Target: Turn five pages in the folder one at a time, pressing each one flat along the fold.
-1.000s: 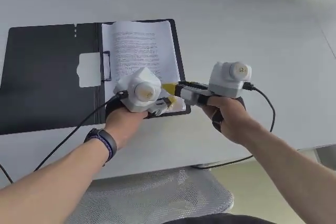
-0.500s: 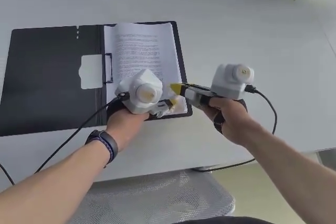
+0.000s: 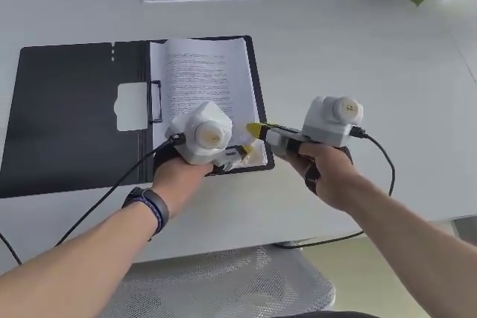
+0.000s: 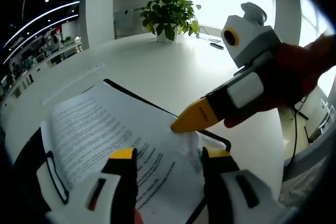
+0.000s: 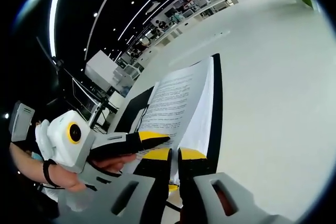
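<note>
Black folder [image 3: 67, 109] lies open centre-left, white printed page [image 3: 205, 72] flat. No change: left gripper [image 4: 169, 153] jaws apart at the page's lower-right corner, right gripper [image 3: 254, 131] closed, touching it. I judge page unlifted.

Pages [image 3: 203, 80] on right half of folder [image 3: 67, 132]
</note>
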